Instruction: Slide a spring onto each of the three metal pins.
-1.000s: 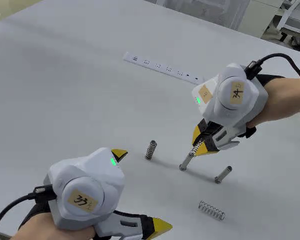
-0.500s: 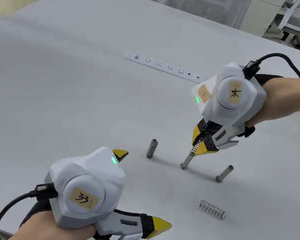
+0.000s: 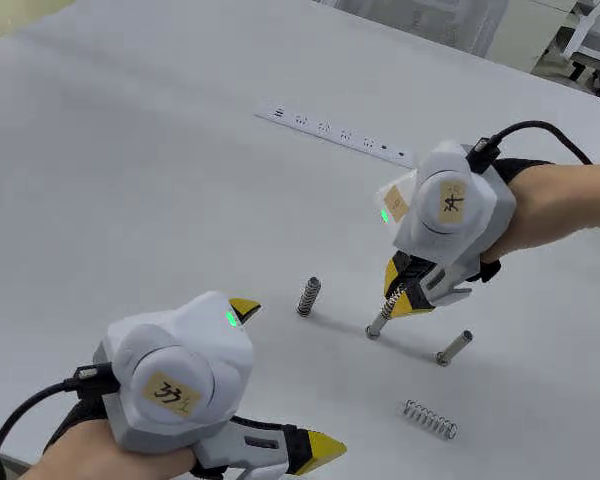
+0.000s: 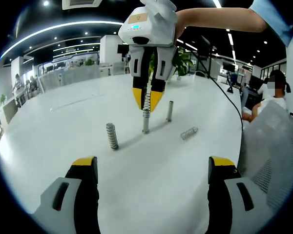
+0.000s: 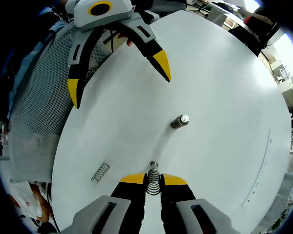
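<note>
Three metal pins stand on the white table (image 3: 130, 200). The left pin (image 3: 308, 296) wears a spring. Over the top of the middle pin (image 3: 377, 323) my right gripper (image 3: 404, 297) is shut on a spring (image 3: 392, 299), whose lower end meets the pin tip. The right pin (image 3: 453, 347) is bare. A loose spring (image 3: 429, 419) lies in front of it. In the right gripper view the held spring (image 5: 153, 180) sits between the yellow fingertips just behind the pin top (image 5: 153, 165). My left gripper (image 3: 285, 380) hovers open near the front edge, holding nothing.
A white power strip (image 3: 335, 133) lies far back on the table. In the left gripper view the right gripper (image 4: 147, 97) hangs above the middle pin (image 4: 145, 122), and a seated person (image 4: 271, 97) is off to the right.
The right gripper has leaned a little to the left over the middle pin, spring still held. The left gripper stays put. The head camera shifted slightly.
</note>
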Action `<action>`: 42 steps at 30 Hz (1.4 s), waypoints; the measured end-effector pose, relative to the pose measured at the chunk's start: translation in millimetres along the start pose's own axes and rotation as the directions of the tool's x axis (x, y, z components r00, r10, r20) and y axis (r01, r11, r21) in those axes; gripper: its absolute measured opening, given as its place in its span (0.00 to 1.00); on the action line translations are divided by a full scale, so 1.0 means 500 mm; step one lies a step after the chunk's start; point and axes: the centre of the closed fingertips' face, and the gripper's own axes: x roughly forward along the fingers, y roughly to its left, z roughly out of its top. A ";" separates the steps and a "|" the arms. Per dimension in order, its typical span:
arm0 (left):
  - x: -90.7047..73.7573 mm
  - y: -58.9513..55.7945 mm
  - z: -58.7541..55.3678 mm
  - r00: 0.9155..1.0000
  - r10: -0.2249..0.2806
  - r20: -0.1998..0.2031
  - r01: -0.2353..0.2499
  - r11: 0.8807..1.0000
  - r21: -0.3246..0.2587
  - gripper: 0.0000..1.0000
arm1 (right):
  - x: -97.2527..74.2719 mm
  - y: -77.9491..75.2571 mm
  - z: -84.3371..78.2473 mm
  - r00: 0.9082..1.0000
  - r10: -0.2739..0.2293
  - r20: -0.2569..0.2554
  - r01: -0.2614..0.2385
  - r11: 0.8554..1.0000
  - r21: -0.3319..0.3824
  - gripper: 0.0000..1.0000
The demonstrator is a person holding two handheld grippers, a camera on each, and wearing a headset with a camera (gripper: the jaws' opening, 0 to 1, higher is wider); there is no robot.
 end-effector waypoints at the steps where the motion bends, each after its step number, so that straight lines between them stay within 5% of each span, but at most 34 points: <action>1: 0.000 0.000 0.000 1.000 0.000 0.000 0.000 1.000 0.000 0.92 | 0.004 0.001 -0.001 1.000 0.003 -0.004 -0.003 1.000 -0.003 0.08; 19: 0.004 -0.008 -0.011 1.000 -0.013 -0.017 0.013 1.000 0.000 0.91 | 0.056 0.004 -0.013 0.999 0.023 -0.027 -0.023 1.000 0.013 0.08; 42: 0.005 -0.004 -0.010 1.000 -0.008 -0.014 0.008 1.000 -0.004 0.91 | 0.069 0.001 -0.015 1.000 0.008 -0.018 -0.008 1.000 0.014 0.08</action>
